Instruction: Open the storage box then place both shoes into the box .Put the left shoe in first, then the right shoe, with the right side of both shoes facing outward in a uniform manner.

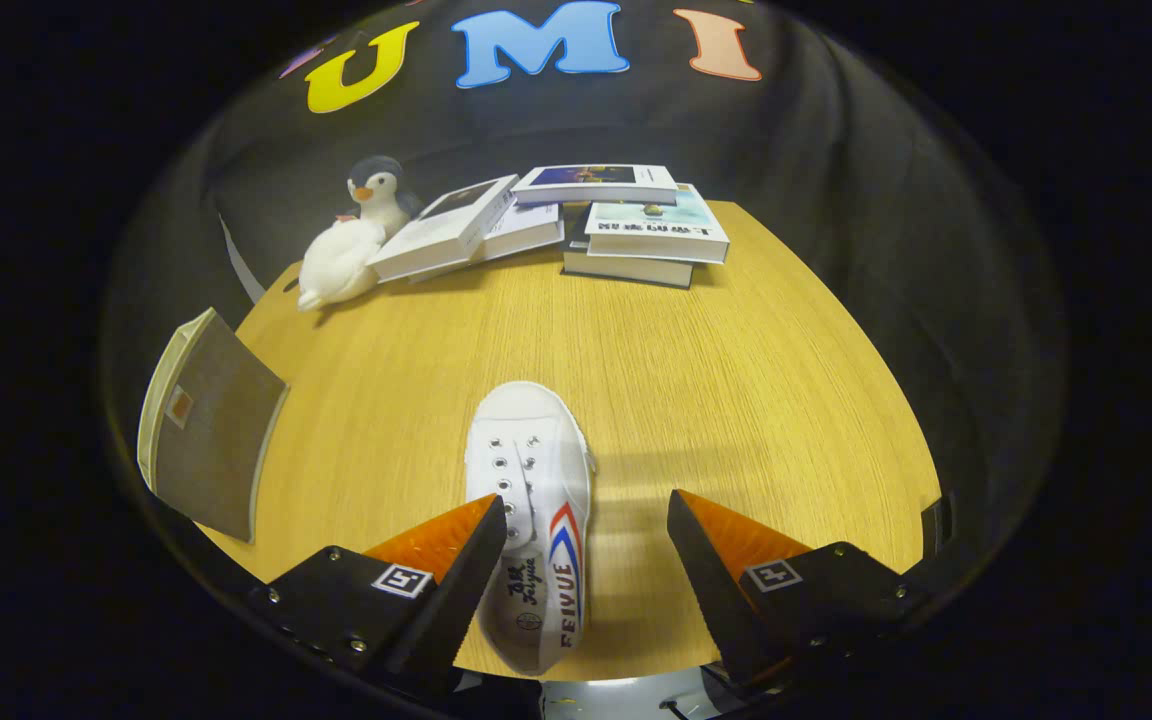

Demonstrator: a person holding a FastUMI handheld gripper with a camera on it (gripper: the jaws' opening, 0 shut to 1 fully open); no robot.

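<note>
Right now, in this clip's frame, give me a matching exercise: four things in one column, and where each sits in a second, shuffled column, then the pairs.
Things:
1. white shoe
2. penguin plush
3. stacked books
4. storage box

Places:
A. far edge of the table, beyond the fingers
B. between the open fingers of the gripper, toe pointing away
C. far corner of the table, beside the leaning books
D. at the table's side edge, outside one finger

Pairs: 1-B, 2-C, 3-A, 4-D
</note>
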